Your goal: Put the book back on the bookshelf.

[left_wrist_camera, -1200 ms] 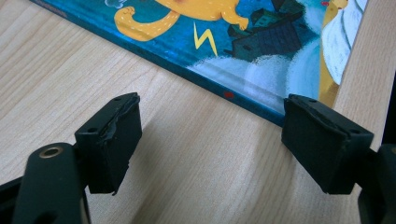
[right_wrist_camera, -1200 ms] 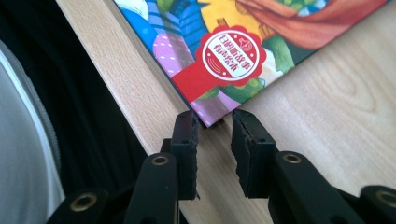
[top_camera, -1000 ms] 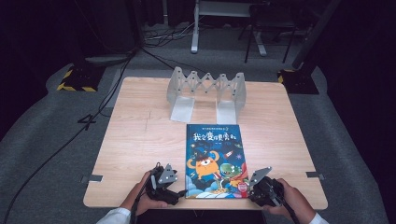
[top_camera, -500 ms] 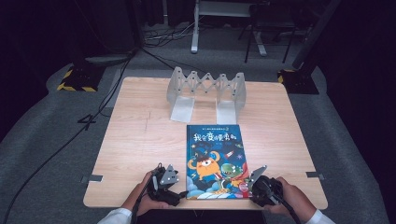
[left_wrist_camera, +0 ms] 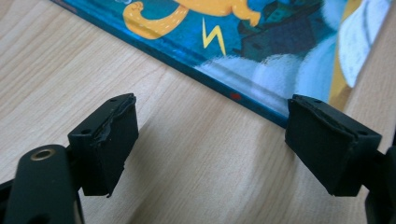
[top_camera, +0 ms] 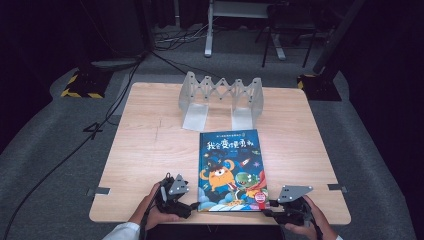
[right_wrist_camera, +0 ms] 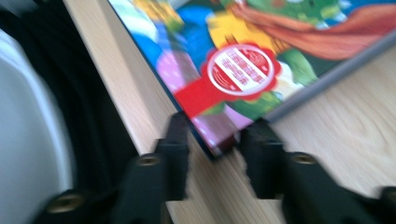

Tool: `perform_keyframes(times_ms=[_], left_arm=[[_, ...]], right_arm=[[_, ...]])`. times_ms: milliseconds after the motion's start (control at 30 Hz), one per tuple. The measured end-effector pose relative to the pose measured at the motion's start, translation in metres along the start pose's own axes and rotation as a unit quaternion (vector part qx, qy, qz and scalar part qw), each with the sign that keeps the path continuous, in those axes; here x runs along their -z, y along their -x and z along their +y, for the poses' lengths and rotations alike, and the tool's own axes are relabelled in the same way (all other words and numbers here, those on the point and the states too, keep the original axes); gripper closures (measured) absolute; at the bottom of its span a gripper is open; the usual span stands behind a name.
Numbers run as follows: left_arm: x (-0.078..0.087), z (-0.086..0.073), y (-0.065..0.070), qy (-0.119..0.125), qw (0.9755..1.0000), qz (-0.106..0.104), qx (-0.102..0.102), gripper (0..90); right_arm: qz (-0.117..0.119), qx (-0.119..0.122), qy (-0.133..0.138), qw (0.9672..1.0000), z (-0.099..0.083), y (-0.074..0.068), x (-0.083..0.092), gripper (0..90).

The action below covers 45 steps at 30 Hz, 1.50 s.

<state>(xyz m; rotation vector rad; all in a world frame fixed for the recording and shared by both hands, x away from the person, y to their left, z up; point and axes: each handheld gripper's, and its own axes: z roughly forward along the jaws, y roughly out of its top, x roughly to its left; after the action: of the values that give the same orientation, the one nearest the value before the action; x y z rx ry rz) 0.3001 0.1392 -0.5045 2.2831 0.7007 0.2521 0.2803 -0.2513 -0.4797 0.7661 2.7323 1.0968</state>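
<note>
A children's picture book [top_camera: 232, 170] with a blue cover — an orange monster and a green dinosaur drawn on it — lies flat and closed on the wooden table [top_camera: 145, 150], its lower edge close to the table's near edge, a little right of the middle. Behind it, toward the far edge, stands a grey accordion-style book rack [top_camera: 220, 97], well apart from both hands.

The left gripper [top_camera: 192, 205] sits at the book's near left corner. In the left gripper view its jaws stand wide apart over bare wood, released and holding nothing; the book's [left_wrist_camera: 261, 51] spine edge runs across just beyond the pads, and the right-hand pad [left_wrist_camera: 329, 140] comes close to that edge, though I cannot tell whether it touches.

The right gripper [top_camera: 267, 212] is at the book's near right corner, by the table's near edge. Its jaws have just been opening. In the blurred right gripper view the corner of the book [right_wrist_camera: 224, 135], below a red round seal [right_wrist_camera: 240, 70], sits between the two jaws — a gap shows on either side, so the pads do not press on it.
</note>
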Motion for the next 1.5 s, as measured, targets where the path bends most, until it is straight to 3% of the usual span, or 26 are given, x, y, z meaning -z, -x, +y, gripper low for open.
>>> perform_keyframes(times_ms=[100, 200, 300, 467, 633, 833, 1000, 1067, 1133, 1167, 1233, 1500], left_arm=[[0.000, 0.000, 0.000, -0.001, 1.0000, 0.003, -0.003, 17.6], [0.000, 0.000, 0.000, 0.000, 1.0000, 0.004, -0.004, 17.6], [0.000, 0.000, 0.000, 0.000, 1.0000, 0.004, -0.002, 17.5], [0.000, 0.000, 0.000, 0.000, 1.0000, 0.004, -0.002, 17.5], [0.000, 0.000, 0.000, -0.001, 1.0000, 0.004, -0.003, 17.5], [0.000, 0.000, 0.000, 0.000, 1.0000, 0.004, -0.003, 17.4], [0.000, 0.000, 0.000, -0.001, 1.0000, 0.004, -0.003, 17.4], [0.000, 0.000, 0.000, 0.000, 1.0000, 0.003, -0.002, 17.3], [0.000, 0.000, 0.000, 0.000, 1.0000, 0.003, -0.002, 17.2], [0.000, 0.000, 0.000, -0.001, 1.0000, 0.003, -0.003, 17.2], [0.000, 0.000, 0.000, -0.001, 1.0000, 0.004, -0.003, 17.0], [0.000, 0.002, 0.001, -0.007, 0.9999, 0.010, 0.005, 16.5]], right_arm=[[0.043, -0.023, 0.038, 0.9981, 0.002, 0.006, 0.004, 46.7], [0.054, -0.028, 0.057, 0.9966, 0.006, 0.008, 0.004, 41.6], [0.079, -0.036, 0.077, 0.9933, 0.011, 0.014, 0.004, 36.3], [0.118, -0.059, 0.097, 0.9865, 0.019, 0.036, 0.005, 34.8], [0.117, -0.058, 0.097, 0.9867, 0.030, 0.046, -0.002, 33.9], [0.111, -0.074, 0.095, 0.9864, 0.048, 0.066, -0.021, 32.7], [0.127, -0.084, 0.086, 0.9845, 0.055, 0.077, -0.035, 35.8], [0.136, -0.089, 0.089, 0.9826, 0.056, 0.077, -0.037, 40.4], [0.153, -0.091, 0.113, 0.9775, 0.053, 0.073, -0.035, 47.4], [0.153, -0.085, 0.119, 0.9774, 0.052, 0.070, -0.033, 48.6], [0.169, -0.071, 0.134, 0.9740, 0.049, 0.065, -0.027, 50.9], [0.145, -0.041, 0.154, 0.9765, 0.047, 0.052, -0.020, 50.9]])
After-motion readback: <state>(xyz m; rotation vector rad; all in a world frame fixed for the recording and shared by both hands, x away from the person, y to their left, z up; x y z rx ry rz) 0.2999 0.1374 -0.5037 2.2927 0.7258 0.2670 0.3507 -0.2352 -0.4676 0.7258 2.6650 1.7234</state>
